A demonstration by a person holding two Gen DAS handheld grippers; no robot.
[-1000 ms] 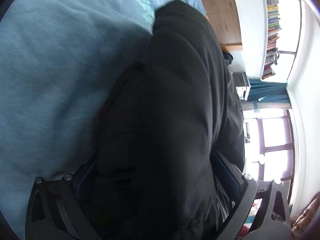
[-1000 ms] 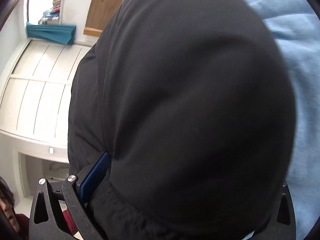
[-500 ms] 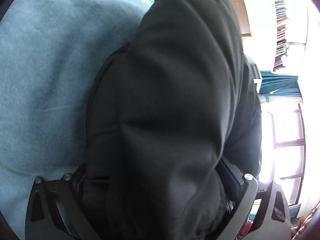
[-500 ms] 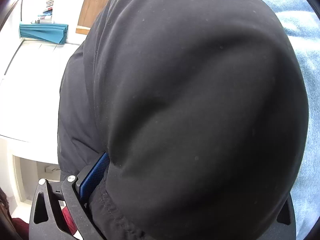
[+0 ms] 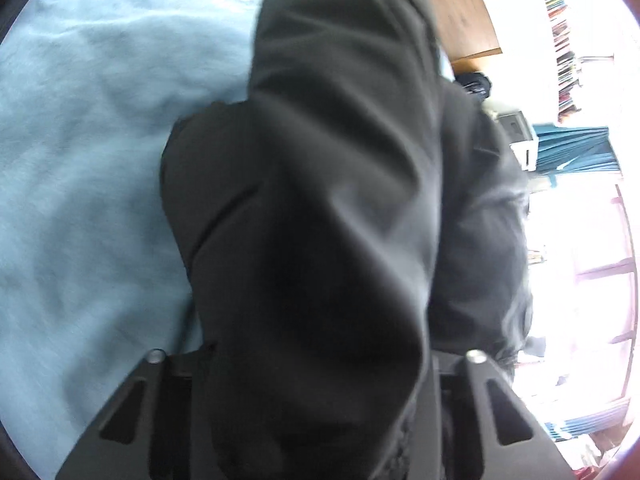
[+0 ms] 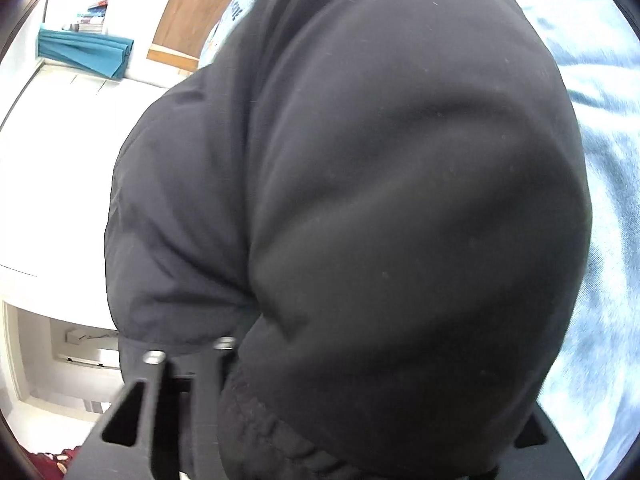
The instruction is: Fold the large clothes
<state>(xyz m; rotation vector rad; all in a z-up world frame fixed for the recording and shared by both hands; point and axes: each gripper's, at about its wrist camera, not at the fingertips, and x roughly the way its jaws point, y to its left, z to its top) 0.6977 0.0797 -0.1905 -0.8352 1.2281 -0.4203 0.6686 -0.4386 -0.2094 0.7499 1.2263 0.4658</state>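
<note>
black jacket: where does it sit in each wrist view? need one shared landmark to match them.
Left wrist: black jacket fills the centre from top to bottom edge, bunched between the closing left claw.
Right wrist: it covers the centre and right, bunched in the closing right claw.
Shared landmark: teal cloth, at right in the left view, top left in the right view.

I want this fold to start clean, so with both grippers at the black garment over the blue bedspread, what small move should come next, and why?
Probably finish clamping before pulling. Both the left gripper and right gripper have jaws closing with the black garment bunched thickly between them, draped over the light blue bedspread. A firm hold should keep it from slipping.
</note>
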